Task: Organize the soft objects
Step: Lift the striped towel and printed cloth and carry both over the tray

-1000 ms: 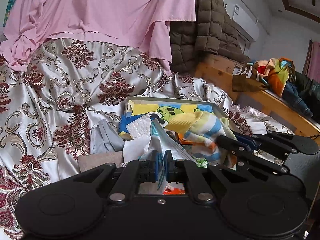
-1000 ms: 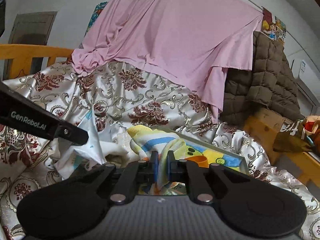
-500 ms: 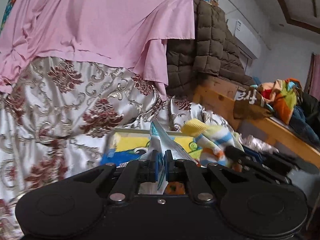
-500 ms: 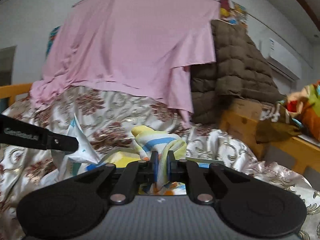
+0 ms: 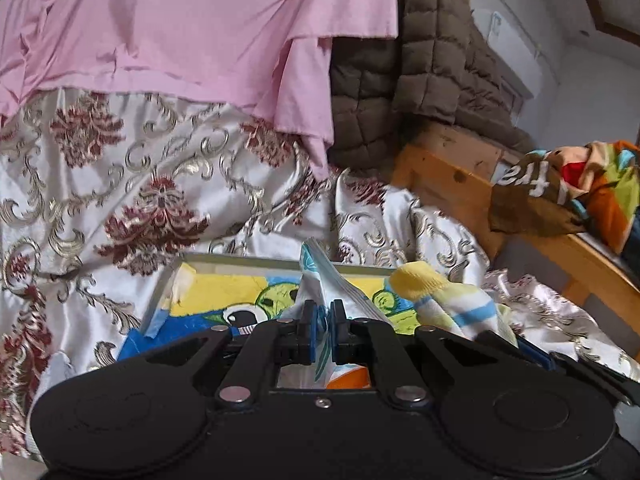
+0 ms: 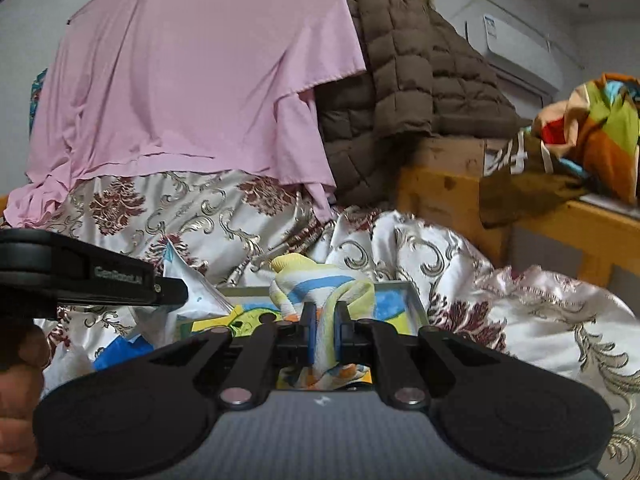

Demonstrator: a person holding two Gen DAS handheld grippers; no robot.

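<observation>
The left gripper (image 5: 323, 328) is pinched tight on a soft white packet (image 5: 320, 276) with blue print on it. It looks like a pack of tissues, but I cannot be sure. The packet sticks up between the two fingers and is lifted off the bed.

The right gripper (image 6: 323, 330) is pinched tight on a striped sock (image 6: 316, 280) — yellow, white and blue, with a bit of orange low down. The sock bunches up above the fingers and hangs down below them.

Both things are held up over a flat tray (image 5: 168, 284) with a gray rim. A bright cartoon cloth (image 5: 224, 300) in yellow, blue and green lies in the tray. The tray sits on a shiny bedspread (image 5: 120, 184) with red flowers and gold swirls. In the right camera the left gripper (image 6: 120, 280) shows at the left side with the packet (image 6: 188, 280) just past its tip, so the two hands are close together.

A pink sheet (image 5: 180, 20) and a brown puffy coat (image 5: 420, 80) hang behind. A pile of colorful clothes (image 5: 580, 192) lies on a wooden frame (image 5: 452, 176) at the right.

How far along? I think it is somewhere in the middle. Two soft things are picked up, one in each hand, but neither is put down in a tidy spot yet. Where they should go is not plain to see — maybe in the tray. The pile at the right looks untouched, if it counts.
</observation>
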